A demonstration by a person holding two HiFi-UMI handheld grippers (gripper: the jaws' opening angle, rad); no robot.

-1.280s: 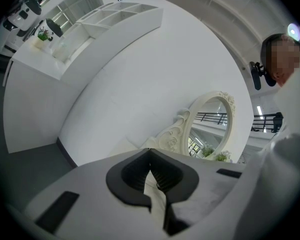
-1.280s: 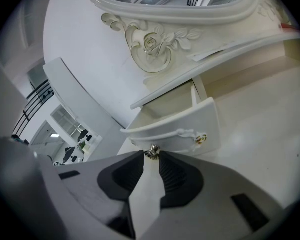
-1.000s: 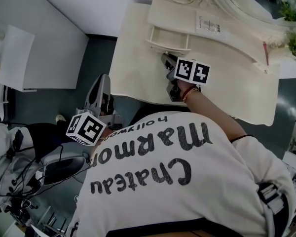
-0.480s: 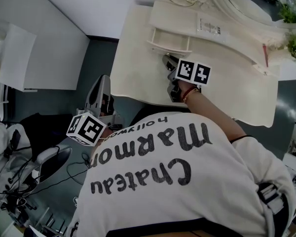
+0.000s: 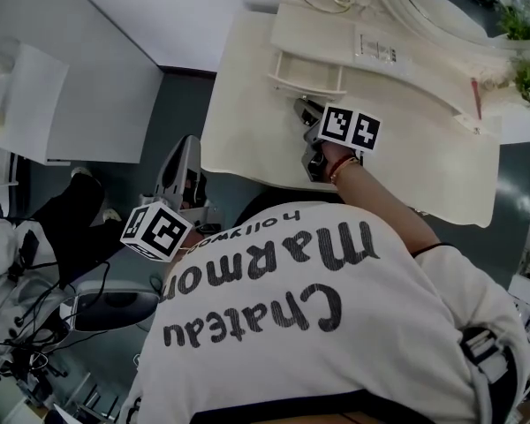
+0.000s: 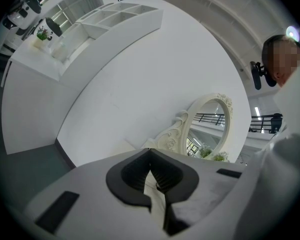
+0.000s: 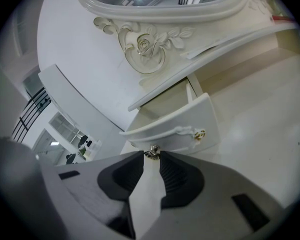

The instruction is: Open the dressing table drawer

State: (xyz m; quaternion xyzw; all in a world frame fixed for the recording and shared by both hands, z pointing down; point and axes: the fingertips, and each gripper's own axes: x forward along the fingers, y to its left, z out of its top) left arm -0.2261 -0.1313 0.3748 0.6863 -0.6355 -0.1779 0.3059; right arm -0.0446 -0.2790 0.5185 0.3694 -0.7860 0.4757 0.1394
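Note:
The cream dressing table [image 5: 247, 122] has a small drawer [image 5: 306, 83] standing pulled out under the mirror shelf. In the right gripper view the drawer's curved front [image 7: 172, 126] is close ahead, its inside showing behind it. My right gripper [image 7: 150, 154] is shut on the drawer's small metal knob [image 7: 151, 151]; in the head view this gripper [image 5: 302, 109] sits just in front of the drawer. My left gripper [image 5: 183, 148] hangs off the table's left edge, and in its own view it [image 6: 150, 152] is shut on nothing.
An oval ornate mirror [image 6: 208, 128] stands at the table's back. A red pen [image 5: 475, 95] and plants [image 5: 527, 71] are at the right. A white counter [image 5: 88, 78] stands left. A person's dark legs [image 5: 71, 210] and an office chair [image 5: 106, 306] occupy the floor at left.
My right gripper stays at the drawer's front, and the drawer looks equally far out. The dark-clothed legs on the floor at left have shifted. My left gripper has barely moved.

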